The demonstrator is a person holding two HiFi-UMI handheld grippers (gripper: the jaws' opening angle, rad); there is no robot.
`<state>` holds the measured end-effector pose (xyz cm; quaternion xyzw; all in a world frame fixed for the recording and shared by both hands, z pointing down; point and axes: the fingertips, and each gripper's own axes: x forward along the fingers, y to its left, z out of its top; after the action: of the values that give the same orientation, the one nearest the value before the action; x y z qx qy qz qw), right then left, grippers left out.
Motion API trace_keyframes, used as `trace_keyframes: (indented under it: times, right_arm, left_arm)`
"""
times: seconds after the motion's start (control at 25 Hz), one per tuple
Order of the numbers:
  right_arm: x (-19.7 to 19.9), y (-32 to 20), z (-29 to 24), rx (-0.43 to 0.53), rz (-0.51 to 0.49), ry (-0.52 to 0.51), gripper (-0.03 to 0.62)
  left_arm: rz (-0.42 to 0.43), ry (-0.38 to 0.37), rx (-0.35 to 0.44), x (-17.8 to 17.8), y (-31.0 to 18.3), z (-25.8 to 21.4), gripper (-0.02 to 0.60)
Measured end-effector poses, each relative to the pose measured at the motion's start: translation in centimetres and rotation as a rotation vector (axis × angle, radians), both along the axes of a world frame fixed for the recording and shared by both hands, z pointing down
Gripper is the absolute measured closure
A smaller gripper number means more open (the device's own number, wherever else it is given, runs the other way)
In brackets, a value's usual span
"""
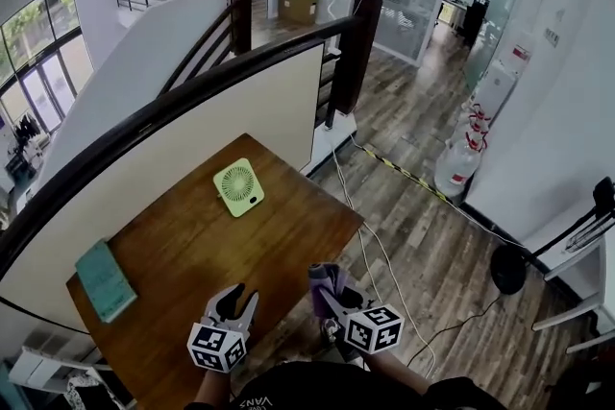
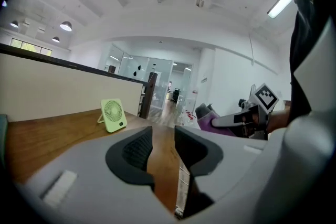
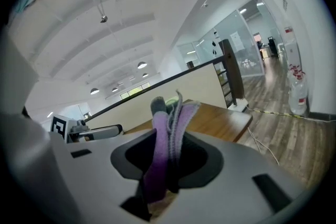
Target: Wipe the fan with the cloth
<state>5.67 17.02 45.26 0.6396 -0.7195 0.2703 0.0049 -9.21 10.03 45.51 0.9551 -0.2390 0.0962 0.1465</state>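
A small light-green fan [image 1: 238, 186] stands upright on the far part of the wooden table [image 1: 192, 254]; it shows too in the left gripper view, fan [image 2: 113, 115]. My right gripper [image 1: 327, 291] is shut on a folded purple cloth [image 1: 325, 282], which sticks up between its jaws, cloth [image 3: 167, 136]. My left gripper [image 1: 233, 301] hovers open over the table's near edge with nothing between its pads, left gripper [image 2: 163, 147]. Both grippers are well short of the fan.
A teal book-like slab [image 1: 104, 279] lies on the table's left end. A dark railing with a cream panel [image 1: 192, 110] runs behind the table. White cables [image 1: 360, 226] trail on the wood floor to the right, near a water jug [image 1: 458, 163].
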Motion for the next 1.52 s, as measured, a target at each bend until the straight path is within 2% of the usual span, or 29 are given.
trace_keyframes:
  times: [0.12,0.36,0.64,0.8,1.0,1.28,1.52]
  right_arm:
    - [2.1,-1.9,0.4,-0.013,-0.063,0.006,0.484]
    - [7.1,-6.4,0.5,-0.009,-0.195,0.016,0.484]
    - [11.8,-9.8,0.0,0.02,-0.347,0.029,0.484]
    - [12.7,-11.2,-0.3,0.034,-0.421,0.029,0.484]
    - [13.4,-12.4,-0.2,0.039,-0.456,0.0,0.484]
    - [13.4,-14.7,1.0,0.014,-0.467,-0.002,0.484]
    - [12.6,-18.5,1.5,-0.014,-0.463,0.011,0.484]
  left_arm:
    - [-0.074,0.01,-0.009,1.7,-1.6,-0.1,0.463]
    - [-0.172,0.002,0.039,6.8,-4.7,-1.1,0.463]
    - [-0.308,-0.002,0.05,11.5,-5.6,-1.0,0.463]
    - [-0.402,-0.001,0.045,12.0,-5.5,-0.9,0.463]
    - [-0.464,-0.028,0.015,12.1,-5.3,0.3,0.463]
    - [-0.517,-0.036,-0.005,11.3,-7.9,1.3,0.463]
    - [-0.531,-0.036,-0.02,9.9,-12.8,2.3,0.463]
